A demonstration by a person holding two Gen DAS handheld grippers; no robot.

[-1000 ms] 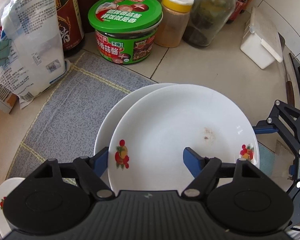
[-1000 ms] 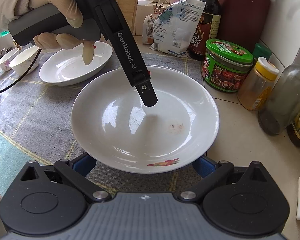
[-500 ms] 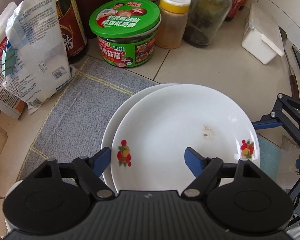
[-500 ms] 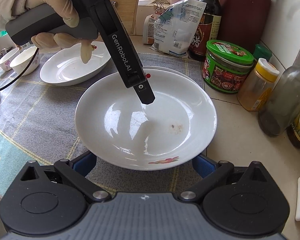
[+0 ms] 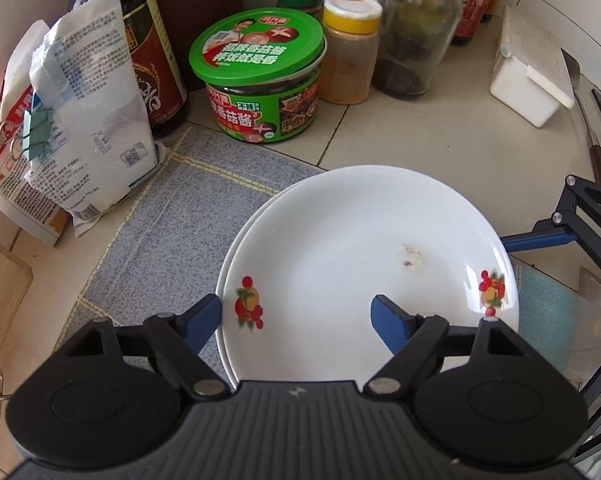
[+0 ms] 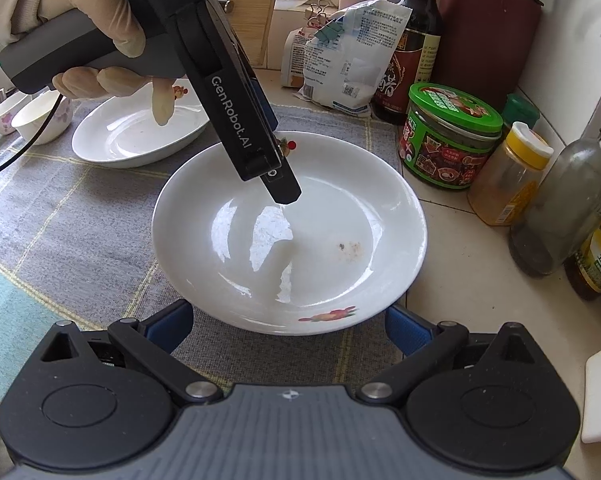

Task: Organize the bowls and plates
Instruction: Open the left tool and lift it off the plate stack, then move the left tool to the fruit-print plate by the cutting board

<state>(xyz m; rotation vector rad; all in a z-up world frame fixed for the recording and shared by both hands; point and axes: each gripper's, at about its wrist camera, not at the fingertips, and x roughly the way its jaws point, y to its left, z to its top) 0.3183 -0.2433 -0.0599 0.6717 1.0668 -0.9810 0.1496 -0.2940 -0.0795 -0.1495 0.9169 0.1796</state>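
A white plate with fruit prints (image 5: 352, 264) (image 6: 292, 240) rests on a second white plate whose rim (image 5: 236, 236) shows at its left, on a grey mat (image 5: 172, 216). My left gripper (image 5: 296, 316) is open, with one finger outside the plate's near rim and one finger (image 5: 392, 320) over its inside. My right gripper (image 6: 288, 324) is open at the plate's other edge, with its fingers (image 6: 168, 324) low on either side. A third white plate (image 6: 136, 136) and small bowls (image 6: 40, 120) lie further left.
A green-lidded jar (image 5: 260, 76), a yellow-capped spice jar (image 5: 350, 48), a glass bottle (image 5: 416, 28), a soy bottle (image 5: 148, 40) and paper bags (image 5: 84, 120) stand at the back. A white box (image 5: 528, 72) is at the right. A wooden board (image 5: 0, 284) is at the left.
The top plate has come down and slid over the lower plate, which now shows only as a thin rim. The left gripper moved with it toward the jars.
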